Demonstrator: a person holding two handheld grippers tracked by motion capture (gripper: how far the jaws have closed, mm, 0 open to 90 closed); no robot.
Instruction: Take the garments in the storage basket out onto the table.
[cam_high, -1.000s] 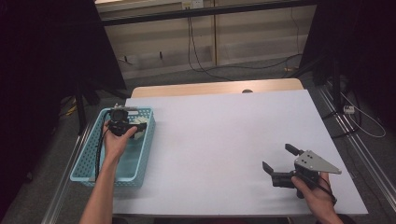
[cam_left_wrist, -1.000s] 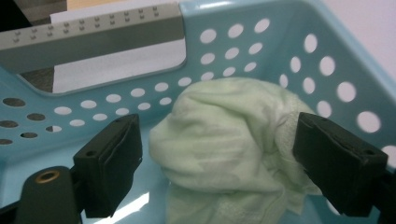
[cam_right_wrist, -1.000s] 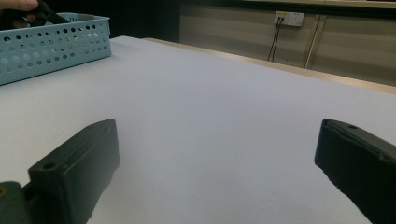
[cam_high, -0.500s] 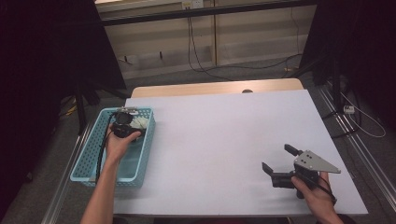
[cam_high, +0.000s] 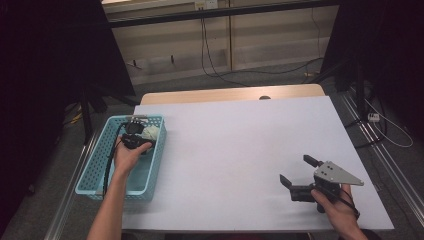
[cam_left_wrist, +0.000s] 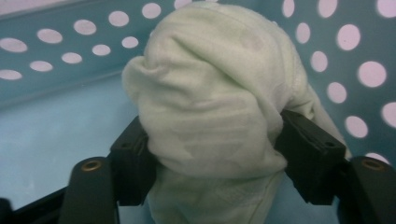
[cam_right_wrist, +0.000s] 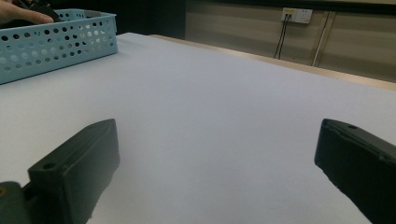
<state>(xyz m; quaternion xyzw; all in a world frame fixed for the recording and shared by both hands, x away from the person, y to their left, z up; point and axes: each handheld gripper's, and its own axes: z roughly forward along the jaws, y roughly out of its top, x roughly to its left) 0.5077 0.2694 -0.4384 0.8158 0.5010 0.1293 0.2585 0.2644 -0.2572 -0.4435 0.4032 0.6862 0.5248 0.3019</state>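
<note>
- While its jaws have just been closing, the left gripper (cam_left_wrist: 212, 154) clamps its fingers (cam_left_wrist: 135, 156) on the pale green bundled cloth (cam_left_wrist: 212, 93) inside the perforated turquoise plastic basket (cam_high: 95, 170).
- Right gripper (cam_high: 298, 173): fingers spread, nothing between, above the white surface (cam_high: 235, 145).

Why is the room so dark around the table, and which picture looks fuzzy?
High view: light falls on the white table, while the surroundings go black. Left gripper view: the pale cloth is very close and soft. Right gripper view: its near jaws are blurry.

Basket wall (cam_left_wrist: 327, 60) hems cloth (cam_left_wrist: 210, 107); tabletop (cam_high: 240, 145) open beyond.
</note>
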